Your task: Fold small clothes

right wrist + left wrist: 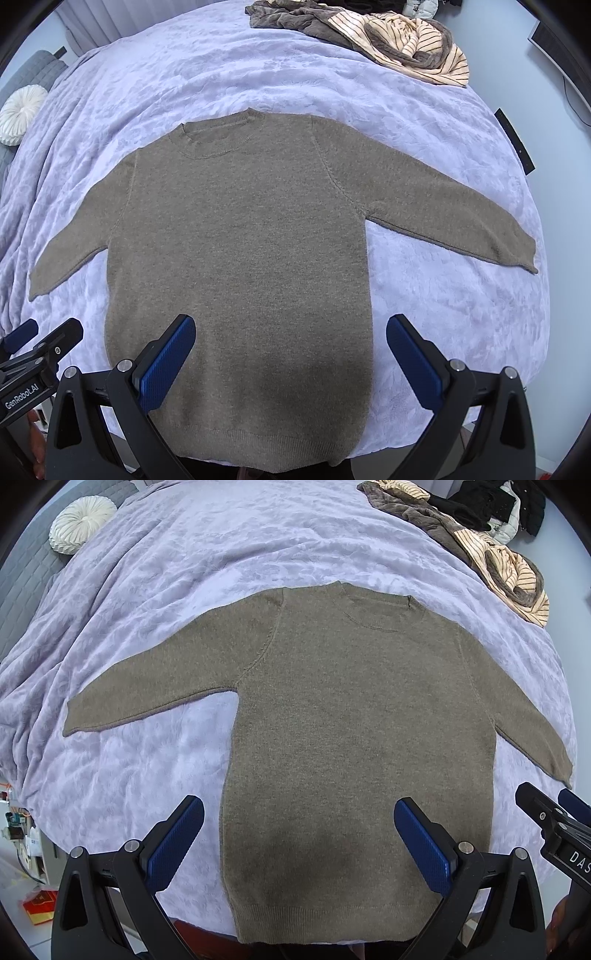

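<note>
A small brown knit sweater [354,716] [236,236] lies flat on a lilac blanket, collar far, hem at the near bed edge, both sleeves spread out to the sides. My left gripper [299,808] hovers open above the sweater's lower left part, with blue pads [173,845] wide apart and nothing between them. My right gripper [290,326] is open above the lower right part, one finger over the body and the other over the blanket. Each gripper shows at the edge of the other's view: the right gripper [554,812] and the left gripper [40,336].
The lilac blanket [236,546] [424,288] covers the bed. A pile of striped, brown and black clothes [491,550] [391,40] lies at the far right corner. A round white cushion [82,524] [20,112] sits far left. Floor clutter [37,904] shows beyond the near left bed edge.
</note>
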The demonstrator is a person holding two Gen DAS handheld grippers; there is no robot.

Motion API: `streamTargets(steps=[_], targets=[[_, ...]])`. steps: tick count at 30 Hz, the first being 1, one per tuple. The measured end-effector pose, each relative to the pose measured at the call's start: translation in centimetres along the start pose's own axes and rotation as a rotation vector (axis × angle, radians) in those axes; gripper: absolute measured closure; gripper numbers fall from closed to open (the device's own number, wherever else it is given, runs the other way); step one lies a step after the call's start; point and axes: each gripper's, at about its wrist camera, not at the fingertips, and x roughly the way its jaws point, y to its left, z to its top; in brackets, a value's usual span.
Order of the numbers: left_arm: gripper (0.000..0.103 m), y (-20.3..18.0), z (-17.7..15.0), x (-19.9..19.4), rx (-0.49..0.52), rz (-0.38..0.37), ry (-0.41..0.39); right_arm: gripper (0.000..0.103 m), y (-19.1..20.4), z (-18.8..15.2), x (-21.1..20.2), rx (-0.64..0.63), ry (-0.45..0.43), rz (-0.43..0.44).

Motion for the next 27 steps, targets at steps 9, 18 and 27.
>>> streamTargets(steps=[9,18,27], targets=[[0.000,0.0,-0.2,0.2,-0.011,-0.007,0.013,0.000,-0.1,0.2,0.1,-0.001,0.008,-0.005],[0.000,0.1,0.0,0.4,-0.017,-0.009,0.021,0.000,0.1,0.1,0.3,-0.006,0.012,-0.009],[0.000,0.5,0.5,1.2,-0.037,-0.022,0.040,0.000,0.3,0.5,0.8,-0.009,0.024,-0.017]])
